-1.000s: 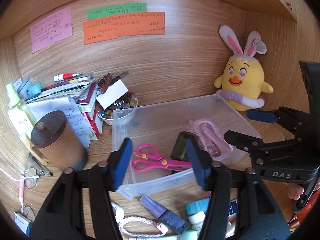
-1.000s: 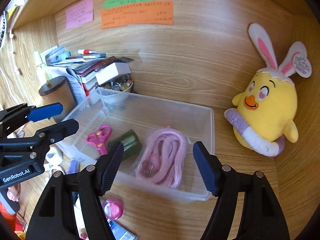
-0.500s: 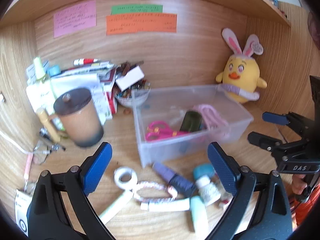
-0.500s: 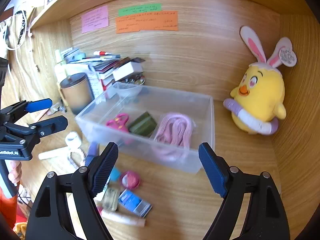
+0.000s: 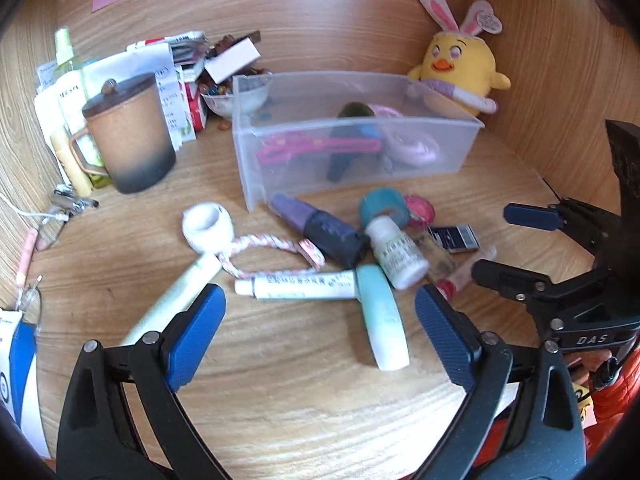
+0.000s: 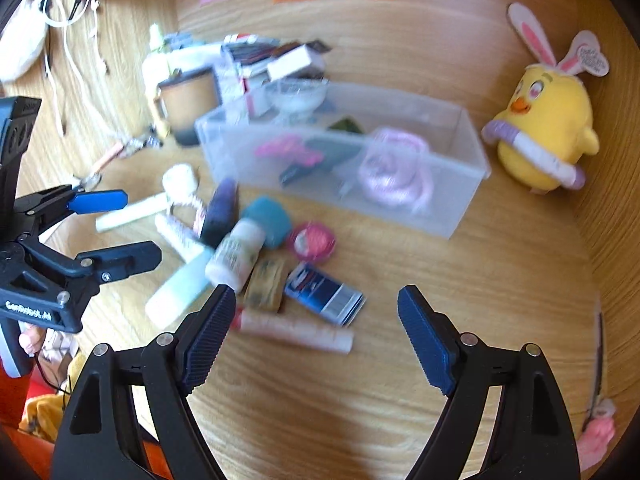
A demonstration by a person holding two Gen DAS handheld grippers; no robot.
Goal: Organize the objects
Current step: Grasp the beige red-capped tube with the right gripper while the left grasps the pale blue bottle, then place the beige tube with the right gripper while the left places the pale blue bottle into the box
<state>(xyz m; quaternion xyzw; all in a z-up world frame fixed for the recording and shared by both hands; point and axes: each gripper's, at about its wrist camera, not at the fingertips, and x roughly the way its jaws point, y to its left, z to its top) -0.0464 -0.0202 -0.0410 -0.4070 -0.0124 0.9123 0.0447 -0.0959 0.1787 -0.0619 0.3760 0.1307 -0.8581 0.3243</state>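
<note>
A clear plastic bin (image 5: pixel 440 148) (image 6: pixel 448 208) on the wooden desk holds pink scissors (image 5: pixel 316 146), a dark pouch and a pink cord coil (image 6: pixel 394 172). In front of it lies a loose pile: a white tube (image 5: pixel 296 282), a white bottle (image 5: pixel 398 250), a purple-and-navy bottle (image 5: pixel 320 226), a teal tape roll (image 5: pixel 384 208), a navy card (image 6: pixel 326 294) and a pink round tin (image 6: pixel 312 240). My left gripper (image 5: pixel 320 320) is open and empty above the near side of the pile. My right gripper (image 6: pixel 314 322) is open and empty, near the navy card.
A brown lidded mug (image 5: pixel 128 132) stands left of the bin beside stacked papers and bottles (image 5: pixel 168 68). A yellow chick plush (image 5: pixel 460 60) sits at the back right corner. A white tape ring with braided cord (image 5: pixel 208 226) lies on the left.
Both grippers have pulled back and lowered from above the bin toward the pile in front of it. Both stay open and empty.
</note>
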